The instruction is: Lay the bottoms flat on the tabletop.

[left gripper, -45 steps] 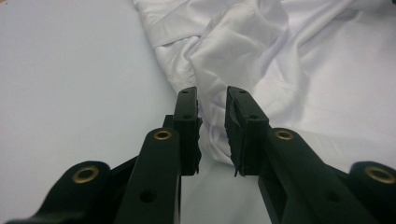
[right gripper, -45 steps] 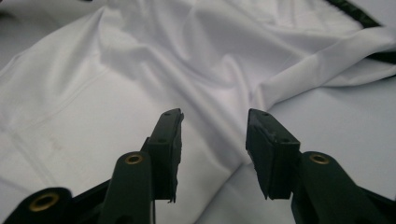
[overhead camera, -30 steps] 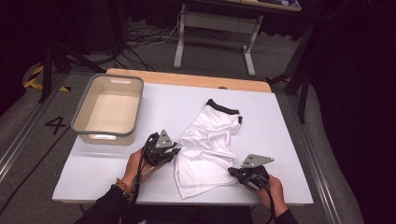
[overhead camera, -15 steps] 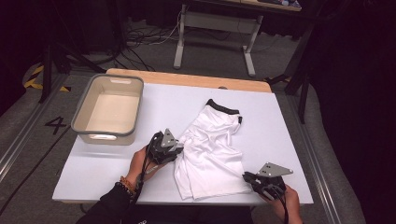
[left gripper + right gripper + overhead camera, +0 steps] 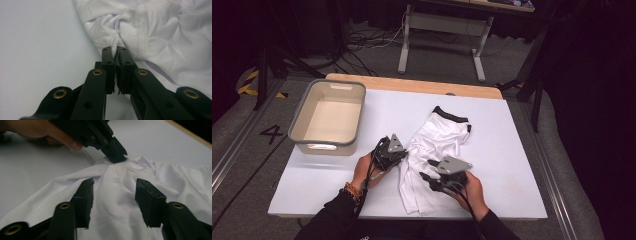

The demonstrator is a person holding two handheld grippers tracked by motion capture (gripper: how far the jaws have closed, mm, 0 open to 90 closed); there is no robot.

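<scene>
A white-topped table [image 5: 522, 150] with a wooden far edge stands in a dim room, with cables and a metal stand on the grey floor beyond it. The left gripper [image 5: 115, 51] has its jaws pressed together on a bunched fold at the edge of the white shorts [image 5: 437, 150], the stitched hem puckering just ahead of the jaw tips. The right gripper [image 5: 113, 186] has just been opening its jaws; they now stand partly apart over the flat white cloth, with fabric lying between them but not squeezed by either pad. Straight ahead of the right jaws, near them, the left gripper's black tips bite the raised fold, with the person's hand behind. The shorts spread outward from both grippers toward the far side, ending in a black waistband [image 5: 451, 114]. Well away from the left jaws, on the table's far left corner, sits a beige plastic tub [image 5: 328, 145].
</scene>
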